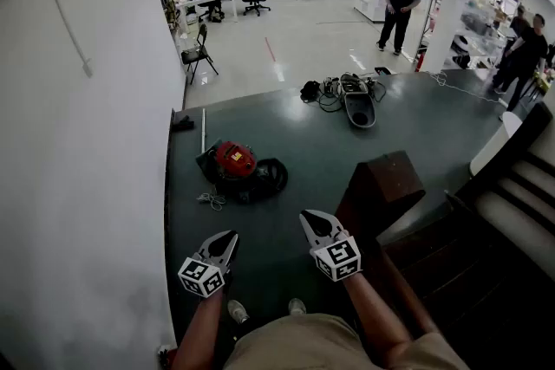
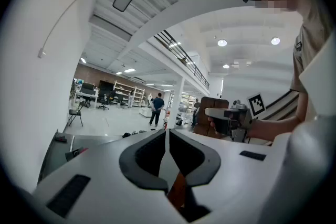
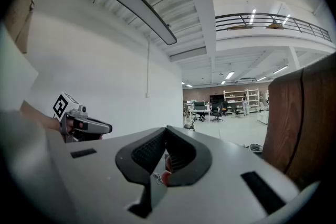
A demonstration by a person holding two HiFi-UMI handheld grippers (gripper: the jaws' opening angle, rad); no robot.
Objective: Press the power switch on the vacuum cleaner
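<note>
The red and black vacuum cleaner [image 1: 232, 160] lies on the dark green floor near the white wall, its black hose [image 1: 271, 176] coiled at its right side. Both grippers hang in the air short of it, pointing toward it. My left gripper [image 1: 231, 236] is shut and holds nothing; its jaws meet tip to tip in the left gripper view [image 2: 167, 132]. My right gripper [image 1: 307, 218] is also shut and empty [image 3: 166, 130]. A small dark and red shape low at the left of the left gripper view may be the vacuum [image 2: 72, 153]. No switch can be made out.
A white wall [image 1: 87, 143] runs along the left. A brown wooden stair post [image 1: 388, 183] and dark steps [image 1: 512, 212] stand at the right. A light cable [image 1: 211, 200] lies beside the vacuum. Another machine with cables [image 1: 357, 102] lies farther off. People stand in the hall behind.
</note>
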